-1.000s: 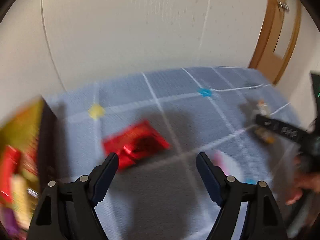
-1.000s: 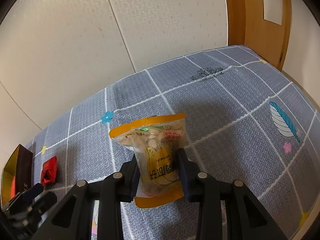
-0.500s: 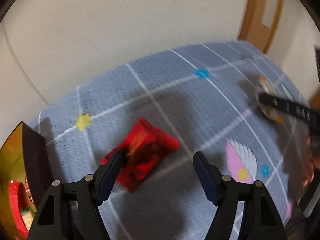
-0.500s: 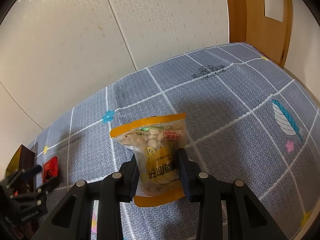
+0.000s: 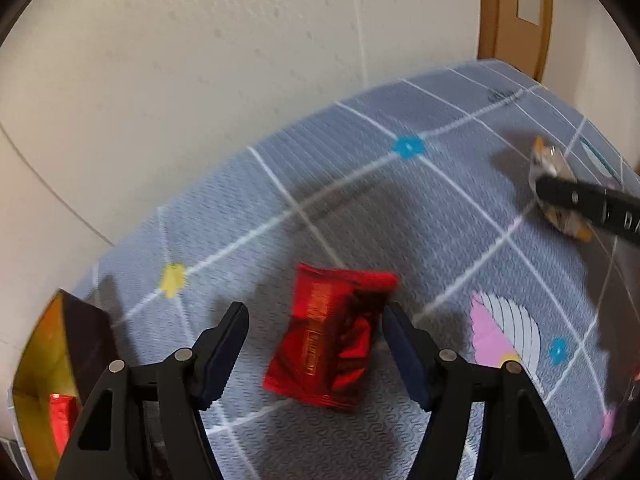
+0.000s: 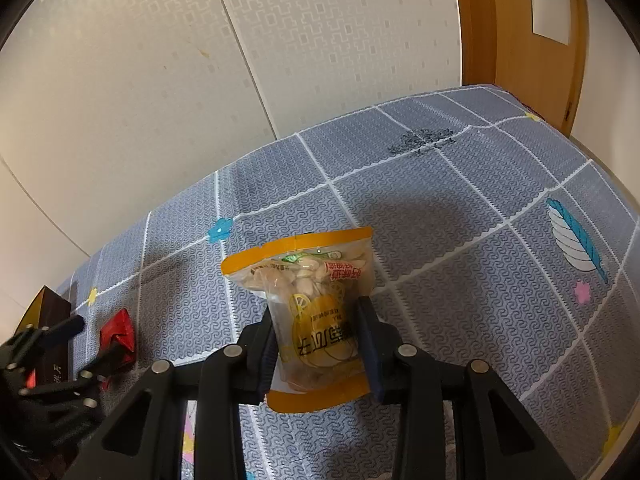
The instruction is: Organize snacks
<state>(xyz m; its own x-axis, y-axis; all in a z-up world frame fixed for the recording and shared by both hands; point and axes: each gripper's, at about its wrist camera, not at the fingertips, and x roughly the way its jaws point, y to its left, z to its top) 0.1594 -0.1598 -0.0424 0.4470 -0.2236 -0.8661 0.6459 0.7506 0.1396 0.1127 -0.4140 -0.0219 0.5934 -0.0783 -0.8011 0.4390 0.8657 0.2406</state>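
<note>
Two claws, left claw (image 5: 314, 350) closing around red packet (image 5: 332, 336), not yet pressing, right claw (image 6: 320, 344) clamped on nut pouch (image 6: 316, 304)

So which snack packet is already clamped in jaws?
The clear, orange-edged nut pouch, pinched by the right gripper; the red foil packet lies ungripped.

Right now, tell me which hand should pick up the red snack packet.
Left. Its tongs are closing around the red packet, though a gap remains. The right tongs already grip the orange-edged snack bag.

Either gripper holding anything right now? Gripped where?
Right gripper clamps the yellow snack bag across its lower middle. Left gripper is closing around the red packet, not gripping yet.
</note>
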